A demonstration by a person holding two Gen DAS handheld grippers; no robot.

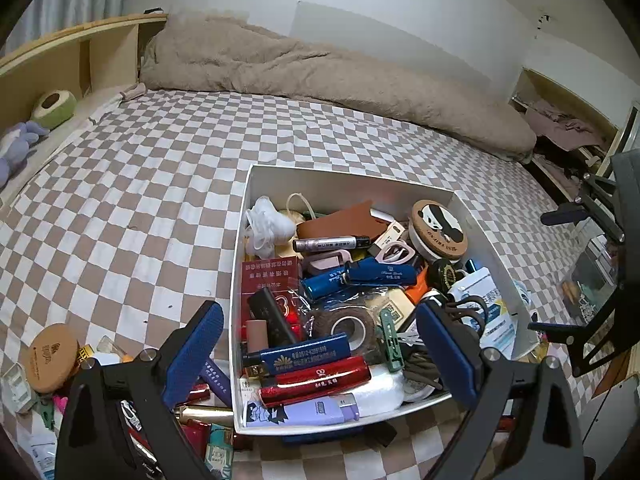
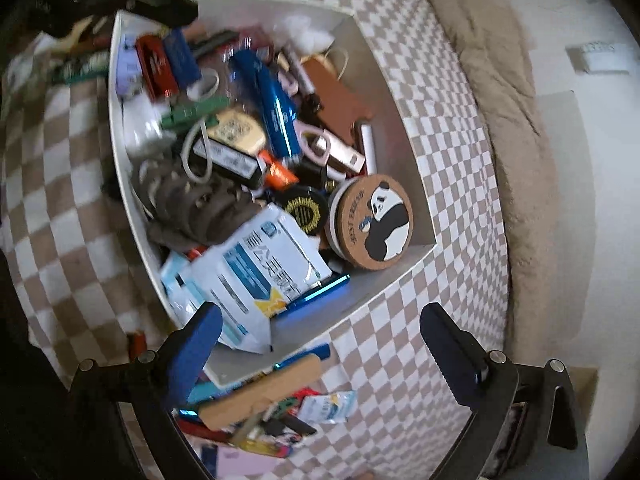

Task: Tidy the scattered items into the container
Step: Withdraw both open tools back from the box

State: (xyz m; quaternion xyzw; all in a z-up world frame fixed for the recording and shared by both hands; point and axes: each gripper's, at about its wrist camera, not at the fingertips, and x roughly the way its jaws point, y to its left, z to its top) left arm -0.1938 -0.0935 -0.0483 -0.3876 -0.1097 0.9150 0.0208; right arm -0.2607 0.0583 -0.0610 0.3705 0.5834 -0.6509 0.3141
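Observation:
A white box (image 1: 344, 178) sits on the checkered bed, packed with lighters, tape, a marker and a panda-print cork lid (image 1: 440, 228). My left gripper (image 1: 320, 356) hangs open over the box's near edge, nothing between its fingers. More items lie outside the box at lower left, among them a cork coaster (image 1: 52, 356). In the right wrist view the box (image 2: 416, 168) is seen from its corner, with a white and blue packet (image 2: 260, 272) lying on top. My right gripper (image 2: 320, 344) is open above that corner and holds nothing. It also shows in the left wrist view as the right gripper (image 1: 556, 272).
A beige blanket (image 1: 320, 76) lies bunched along the wall. A wooden shelf headboard (image 1: 60, 64) holds soft toys at the left. Loose items lie by the box's corner: a cork coaster (image 2: 264, 392) and a small packet (image 2: 328, 406). The bed's edge runs at the right.

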